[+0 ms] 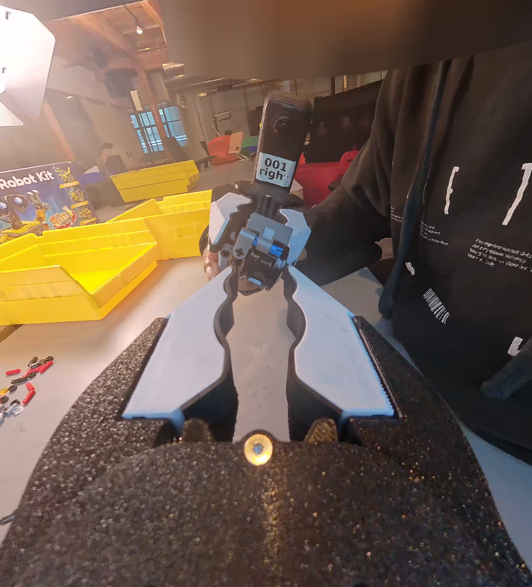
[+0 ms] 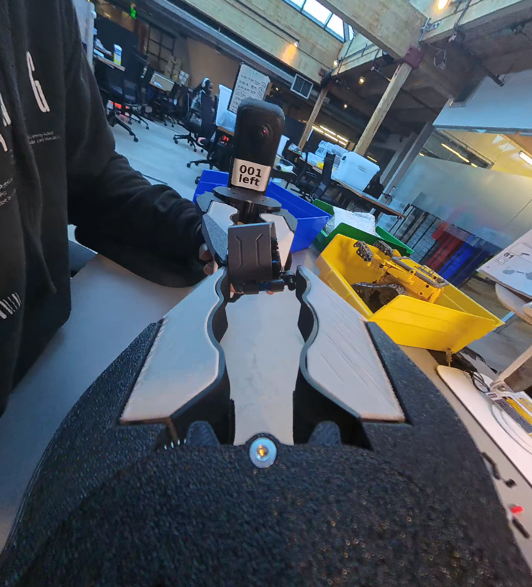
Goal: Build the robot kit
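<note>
A small brick assembly (image 1: 264, 244) of grey, black and blue parts hangs above the table between the two grippers, which face each other. My left gripper (image 1: 258, 270) closes its white fingers on the near end of it. In the right wrist view the assembly (image 2: 248, 254) shows a dark grey panel. My right gripper (image 2: 261, 276) has its fingertips against the assembly's sides. Each gripper's black camera stick (image 1: 280, 143) (image 2: 255, 136) rises behind the assembly in the other's view.
Yellow bins (image 1: 67, 273) and a kit box (image 1: 29, 203) stand at the left, with small loose parts (image 1: 13, 390) on the table. A yellow bin (image 2: 417, 320) holds a yellow tracked model (image 2: 398, 273); a blue bin (image 2: 306, 216) and an instruction booklet (image 2: 528, 254) are nearby. A person in black stands close. Only a small space, under 4 cm, lies between the two pairs of fingers.
</note>
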### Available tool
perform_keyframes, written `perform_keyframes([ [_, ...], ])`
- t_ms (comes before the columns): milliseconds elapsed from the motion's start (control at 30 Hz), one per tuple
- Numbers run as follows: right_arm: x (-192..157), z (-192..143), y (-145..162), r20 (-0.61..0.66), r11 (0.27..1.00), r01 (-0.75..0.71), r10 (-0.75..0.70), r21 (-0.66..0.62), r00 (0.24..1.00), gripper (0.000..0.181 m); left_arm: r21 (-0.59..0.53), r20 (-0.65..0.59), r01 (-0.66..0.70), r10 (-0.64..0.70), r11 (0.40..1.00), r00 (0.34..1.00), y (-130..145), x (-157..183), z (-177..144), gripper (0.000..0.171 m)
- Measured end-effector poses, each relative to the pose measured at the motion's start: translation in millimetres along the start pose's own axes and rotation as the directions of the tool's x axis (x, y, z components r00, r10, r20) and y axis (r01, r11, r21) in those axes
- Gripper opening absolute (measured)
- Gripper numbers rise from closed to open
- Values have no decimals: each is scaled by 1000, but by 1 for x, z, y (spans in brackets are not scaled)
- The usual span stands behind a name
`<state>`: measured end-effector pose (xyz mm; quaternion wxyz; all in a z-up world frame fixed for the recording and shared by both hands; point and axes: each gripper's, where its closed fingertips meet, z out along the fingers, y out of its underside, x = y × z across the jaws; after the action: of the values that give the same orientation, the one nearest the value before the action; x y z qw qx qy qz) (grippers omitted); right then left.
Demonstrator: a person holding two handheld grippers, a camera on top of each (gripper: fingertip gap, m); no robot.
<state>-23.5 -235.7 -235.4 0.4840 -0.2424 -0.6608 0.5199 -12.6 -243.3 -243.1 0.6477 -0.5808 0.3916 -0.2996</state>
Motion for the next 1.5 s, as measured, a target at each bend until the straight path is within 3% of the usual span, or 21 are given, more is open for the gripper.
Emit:
perform_keyframes([
  [300,2,2,15,45,981,-190,192,-37,980,42,-39,16,81,-80,996,997,6,-8,-4,26],
  [600,4,0,15,3,991,-91,91,-96,996,31,-54,42,96,-93,994,995,11,-15,-7,25],
  [800,12,-1,18,-17,977,-196,195,-88,981,30,-20,70,140,-138,990,988,12,-21,-5,26],
  [1033,10,4,18,9,952,-300,301,-59,954,30,-54,60,166,-163,985,985,18,-20,-3,28],
  [1500,9,1,23,17,949,-291,296,-122,955,24,-77,83,143,-137,987,987,20,-23,-6,26],
])
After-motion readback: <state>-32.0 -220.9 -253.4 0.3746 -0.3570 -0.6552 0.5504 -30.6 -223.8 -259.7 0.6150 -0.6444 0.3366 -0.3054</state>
